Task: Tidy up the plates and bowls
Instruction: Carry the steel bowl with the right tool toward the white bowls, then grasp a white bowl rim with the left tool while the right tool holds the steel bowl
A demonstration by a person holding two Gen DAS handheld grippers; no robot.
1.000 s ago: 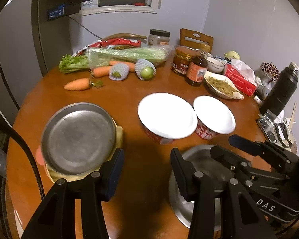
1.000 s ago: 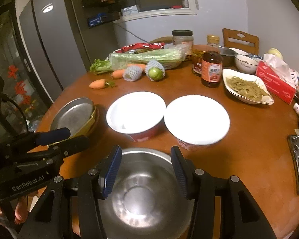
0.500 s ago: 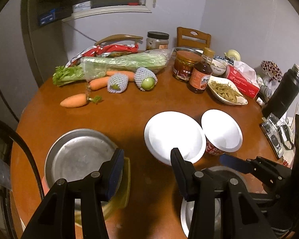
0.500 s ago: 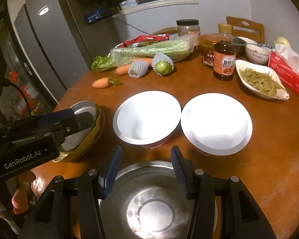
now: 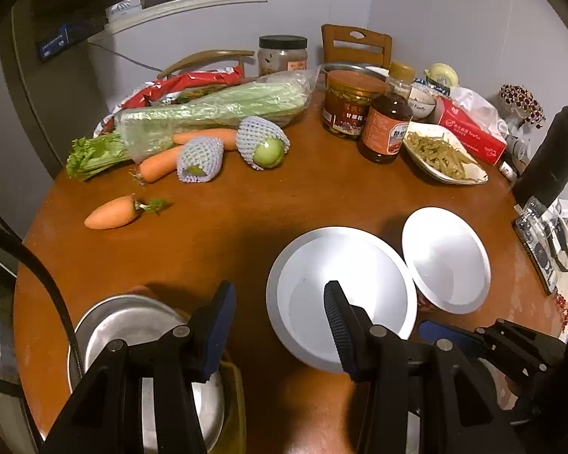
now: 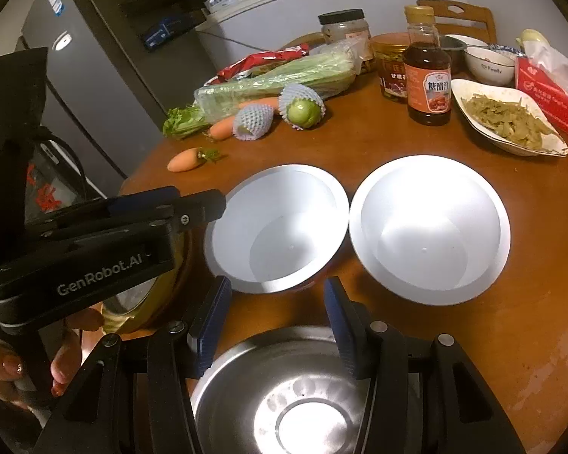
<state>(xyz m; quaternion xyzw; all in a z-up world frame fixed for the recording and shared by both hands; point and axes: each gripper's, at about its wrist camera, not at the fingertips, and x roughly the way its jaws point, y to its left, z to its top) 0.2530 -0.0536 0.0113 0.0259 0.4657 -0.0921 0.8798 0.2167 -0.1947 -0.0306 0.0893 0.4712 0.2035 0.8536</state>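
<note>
At the left edge of the round wooden counter (image 5: 216, 234) a steel plate (image 5: 132, 333) lay on a yellow dish (image 5: 233, 408). The left hand-held gripper (image 5: 276, 325) hung above the bare wood just right of it, its blue-padded fingers (image 5: 217, 325) spread apart with nothing between them. Next came two white bowls with red sides, the left bowl (image 6: 276, 227) and the right bowl (image 6: 429, 229), rims almost touching. In front of them, near the counter's edge, stood a steel bowl (image 6: 280, 397); the right hand-held gripper (image 6: 274, 327) hovered over its far rim, fingers likewise apart and gripping nothing. Farther back lay carrots (image 5: 111, 213), bagged celery (image 5: 216, 113), a sauce bottle (image 6: 428, 75) and a dish of greens (image 6: 507, 121).
</note>
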